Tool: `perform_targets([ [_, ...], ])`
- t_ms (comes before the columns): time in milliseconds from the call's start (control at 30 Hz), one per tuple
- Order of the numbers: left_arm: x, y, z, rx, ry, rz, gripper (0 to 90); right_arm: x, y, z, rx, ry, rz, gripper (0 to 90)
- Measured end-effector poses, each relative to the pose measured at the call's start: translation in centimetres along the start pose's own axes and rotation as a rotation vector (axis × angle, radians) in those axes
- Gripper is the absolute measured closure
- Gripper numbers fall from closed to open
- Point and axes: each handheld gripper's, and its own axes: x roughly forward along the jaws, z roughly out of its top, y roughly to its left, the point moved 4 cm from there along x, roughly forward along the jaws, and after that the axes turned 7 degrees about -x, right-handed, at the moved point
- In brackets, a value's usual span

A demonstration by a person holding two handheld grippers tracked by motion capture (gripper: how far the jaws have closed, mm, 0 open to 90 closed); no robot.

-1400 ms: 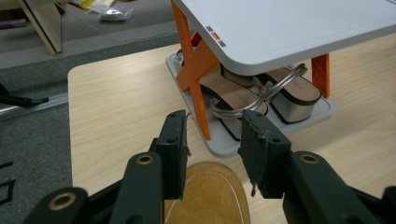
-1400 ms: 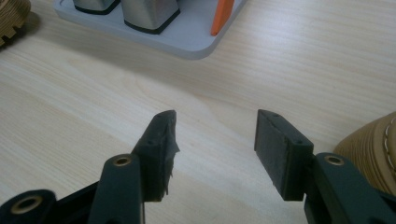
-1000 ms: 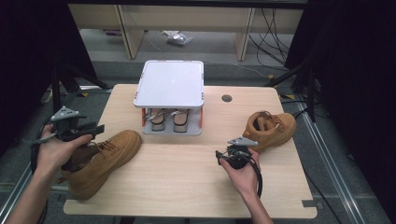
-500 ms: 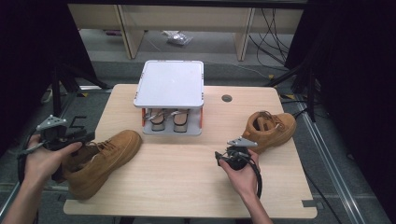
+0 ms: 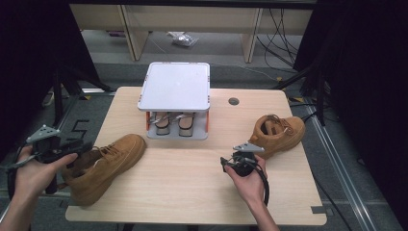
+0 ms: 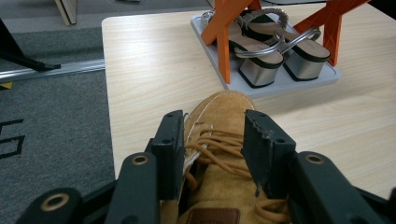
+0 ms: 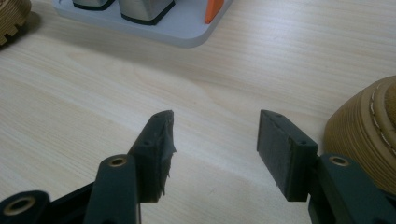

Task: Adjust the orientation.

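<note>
Boot [image 5: 103, 166] sits at the table's [image 5: 192, 192] left front edge — your left gripper [image 6: 212, 140] straddles its laces, jaws just widening, pads not pressing. Right gripper [image 7: 215, 149] — spread, empty.

A lab: black curtains [image 5: 38, 53], loose cables [image 5: 279, 24], bare test table [image 5: 192, 192].

1. High view: table [image 5: 192, 187] evenly lit from above; surroundings fall to near black.
2. Soft, short shadows beneath the tan boot [image 5: 103, 166] and rack [image 5: 175, 86]; rack top shows mild glare.
3. Both gripper views: near jaws slightly soft, wood grain sharp, slight softness toward the edges.
</note>
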Motion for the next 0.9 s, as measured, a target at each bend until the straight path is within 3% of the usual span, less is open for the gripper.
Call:
perform_targets([
  [333, -0.9, 1.1, -0.5, -0.014, -0.003, 0.032, 57.7, 0.4, 0.2, -0.2, -0.009, 0.002, 0.004, 46.1],
  [367, -1.0, 1.2, -0.5, -0.019, -0.005, 0.037, 57.7, 0.3, 0.4, -0.2, 0.009, 0.008, 0.006, 46.0],
  [700, -1.0, 2.6, -1.9, -0.055, 0.053, 0.060, 58.3, 0.4, 0.7, -0.3, -0.006, 0.020, 0.010, 45.6],
  [800, -0.7, 3.0, -2.2, -0.064, 0.092, 0.065, 58.3, 0.5, 0.8, -0.4, 0.017, 0.027, 0.014, 45.5],
  [833, -0.7, 3.4, -2.3, -0.036, 0.111, 0.059, 58.3, 0.5, 0.8, -0.4, 0.017, 0.027, 0.014, 45.5],
  [900, -0.3, 3.5, -2.5, -0.049, 0.126, 0.038, 58.3, 0.6, 0.7, -0.4, 0.001, 0.019, 0.023, 45.4],
])
